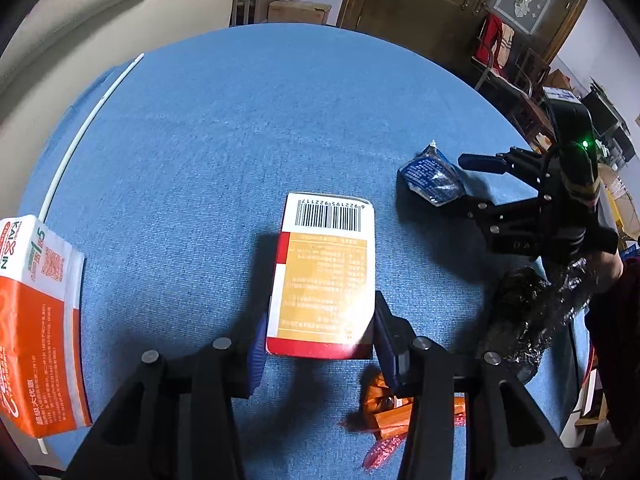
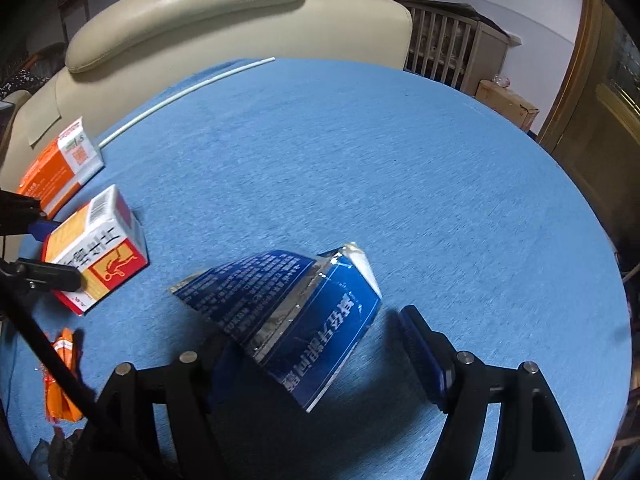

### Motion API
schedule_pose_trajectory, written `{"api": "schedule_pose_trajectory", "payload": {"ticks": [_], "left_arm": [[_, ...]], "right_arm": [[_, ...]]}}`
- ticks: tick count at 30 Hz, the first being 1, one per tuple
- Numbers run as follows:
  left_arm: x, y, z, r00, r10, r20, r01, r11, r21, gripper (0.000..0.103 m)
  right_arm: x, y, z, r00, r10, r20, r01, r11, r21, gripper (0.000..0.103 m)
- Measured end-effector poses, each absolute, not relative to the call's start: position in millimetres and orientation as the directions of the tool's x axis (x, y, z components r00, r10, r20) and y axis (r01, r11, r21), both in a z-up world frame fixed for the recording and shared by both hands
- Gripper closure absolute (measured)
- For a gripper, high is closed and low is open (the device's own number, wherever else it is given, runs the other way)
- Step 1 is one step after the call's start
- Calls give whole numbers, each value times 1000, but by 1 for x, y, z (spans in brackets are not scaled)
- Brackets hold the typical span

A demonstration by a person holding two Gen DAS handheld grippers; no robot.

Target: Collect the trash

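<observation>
A red, yellow and white carton lies on the round blue table. My left gripper has its blue pads against both sides of the carton's near end. The carton also shows in the right wrist view. A crushed blue carton lies between the spread fingers of my right gripper, which is open; the right pad stands clear of it. The blue carton and the right gripper also show in the left wrist view. An orange wrapper lies under my left gripper.
An orange and white tissue pack lies at the table's left edge. A white rod runs along the rim. A black plastic bag sits at the right edge. A beige sofa stands behind the table.
</observation>
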State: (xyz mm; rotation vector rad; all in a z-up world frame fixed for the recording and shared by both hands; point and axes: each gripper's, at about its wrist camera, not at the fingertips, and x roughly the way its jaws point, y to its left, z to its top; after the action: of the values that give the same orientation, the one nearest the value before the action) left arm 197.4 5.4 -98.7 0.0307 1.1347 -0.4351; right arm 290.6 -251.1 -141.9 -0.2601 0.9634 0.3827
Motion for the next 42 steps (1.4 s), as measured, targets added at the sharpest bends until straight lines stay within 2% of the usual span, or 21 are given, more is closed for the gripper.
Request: {"api": "schedule_pose_trajectory", "payload": {"ticks": [11,13,15,21,28,35,42], "left_arm": [[200,-8,-97,388,-311,-868,359,918,-169,55],[201,-12,-97,403,-309,-862,353,921,-165,56],[204,-13,-96,408,-309,-859,343,924,-169,56],[196,-13,-90,431,-275,-859,316,938,-142,56],[165,-5,-73,471,-264,-842,313,942,-120,56],[120,-10,-45,529,-279,-802,339,935,-101,56],[72,-29,-19,577,-292,-763,362,929,-81,56]], "right_arm": [[301,-250,-148,531,248,-810,-379,925,34,26],[300,-249,-147,534,255,-806,-369,928,49,28],[299,-249,-146,530,273,-803,-364,928,76,37],[282,-246,-144,509,287,-811,-339,933,118,40],[248,-263,-140,492,366,-790,-235,930,284,40],[191,-294,-118,568,458,-684,-149,874,462,40],[113,-301,-82,645,451,-617,-149,866,477,40]]}}
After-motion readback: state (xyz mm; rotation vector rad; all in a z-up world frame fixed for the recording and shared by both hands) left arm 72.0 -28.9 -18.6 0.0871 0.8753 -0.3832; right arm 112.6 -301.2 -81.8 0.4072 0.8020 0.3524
